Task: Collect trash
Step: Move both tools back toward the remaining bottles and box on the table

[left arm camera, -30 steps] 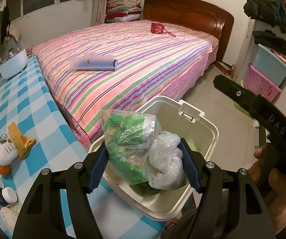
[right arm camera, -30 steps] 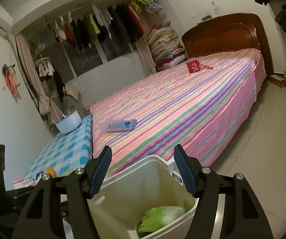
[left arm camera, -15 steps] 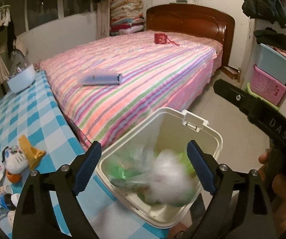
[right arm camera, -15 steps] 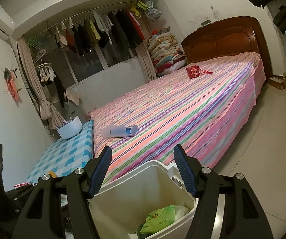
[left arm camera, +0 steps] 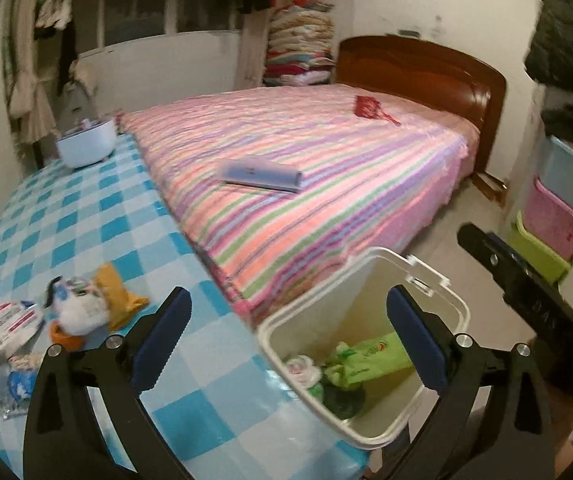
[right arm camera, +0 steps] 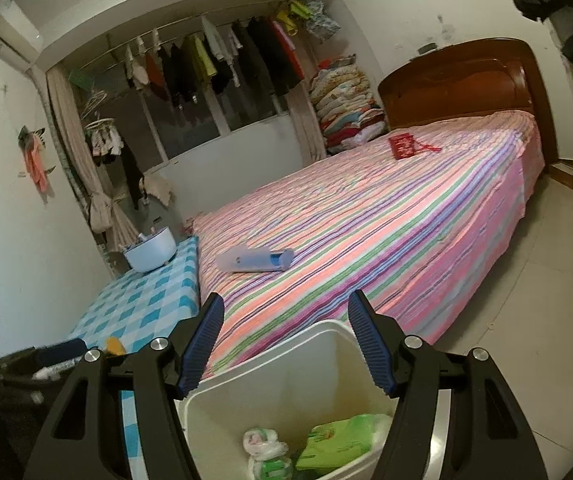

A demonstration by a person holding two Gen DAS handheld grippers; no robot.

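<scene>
Bedroom — striped bed (left arm camera: 310, 184) alongside blue-checked table (left arm camera: 98, 224), clothes hanging at window. I see white trash bin (left arm camera: 442, 280) just off table's near corner, lid open; green wrapper (left arm camera: 366, 362) and knotted white bag (right arm camera: 264, 446) lie at its bottom. Left gripper (left arm camera: 290, 344) spread wide, nothing between pads; right gripper (right arm camera: 286, 348) released above bin. Only left view shows leftover litter (left arm camera: 74, 316) at table's left edge — wrappers, yellow packet.
</scene>
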